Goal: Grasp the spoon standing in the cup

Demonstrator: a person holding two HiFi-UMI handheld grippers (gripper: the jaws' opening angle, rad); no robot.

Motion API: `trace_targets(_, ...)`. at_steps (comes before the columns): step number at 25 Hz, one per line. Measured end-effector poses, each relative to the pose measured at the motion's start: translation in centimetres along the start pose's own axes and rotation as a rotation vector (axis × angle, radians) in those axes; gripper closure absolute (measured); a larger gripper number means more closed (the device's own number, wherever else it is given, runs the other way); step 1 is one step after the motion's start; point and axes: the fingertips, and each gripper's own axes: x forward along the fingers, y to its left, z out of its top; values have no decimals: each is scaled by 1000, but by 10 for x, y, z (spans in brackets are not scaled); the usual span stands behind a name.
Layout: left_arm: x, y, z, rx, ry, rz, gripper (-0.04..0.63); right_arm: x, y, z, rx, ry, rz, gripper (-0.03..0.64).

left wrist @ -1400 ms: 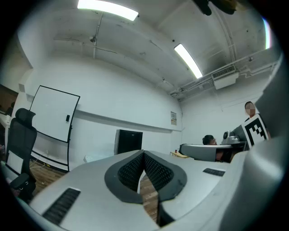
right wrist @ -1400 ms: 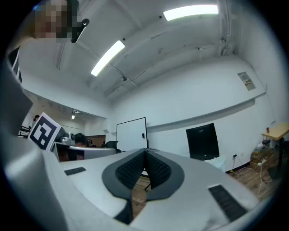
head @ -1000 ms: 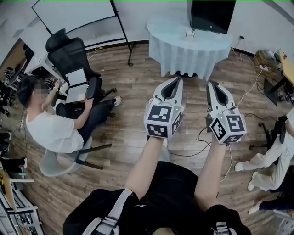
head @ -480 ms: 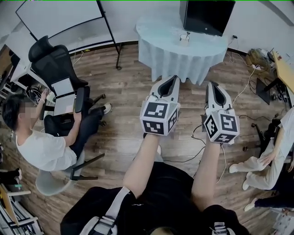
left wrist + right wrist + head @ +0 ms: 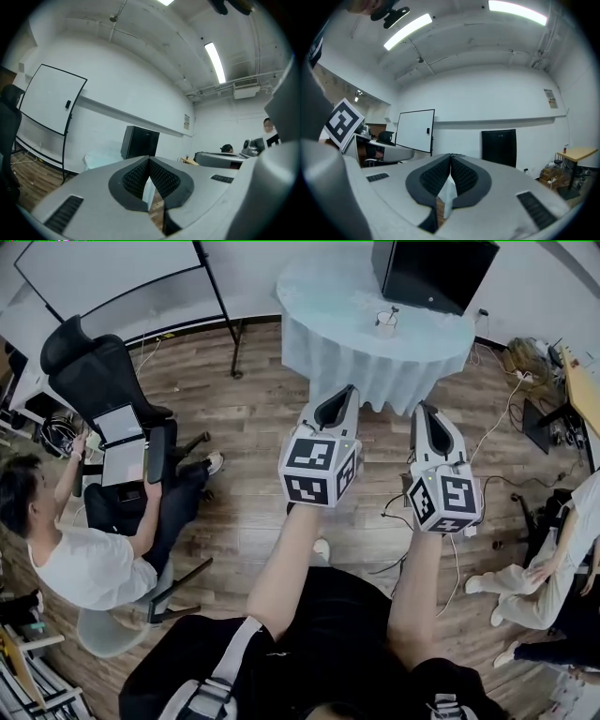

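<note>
- The step in hand, as I judge it, is the approach. The grasp has not begun, and both tools hang over the wooden floor on the near side of the round table (image 5: 319, 296), well apart from it.
- The cup (image 5: 384, 324) stands on the table toward its far side, near the black cabinet (image 5: 436, 273). The spoon (image 5: 391, 311) stands in the cup with its handle above the rim, too small here to tell its lean.
- The left gripper (image 5: 348, 393) points toward the table's near edge. Its own view shows the left gripper (image 5: 149, 160) with ribbed pads pressed together and nothing between them.
- The right gripper (image 5: 424, 412) points the same way beside it. The right gripper (image 5: 451, 156) also has its pads met and holds nothing.
- The next move calls for closing in on the table and parting the jaws of one gripper. One pad should go on each side of the handle above the cup's rim before clamping.
- Which gripper will take the spoon I cannot tell, as the cup lies about midway between their lines.
</note>
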Motion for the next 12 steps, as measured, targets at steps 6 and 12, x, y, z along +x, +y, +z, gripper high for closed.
trace_targets(6, 24, -9, 10, -3, -18, -70, 584, 3, -19, 14, -114, 5, -80, 611)
trace_targets(12, 36, -17, 18, -7, -36, -105, 584, 8, -35, 20, -45, -11, -88, 611)
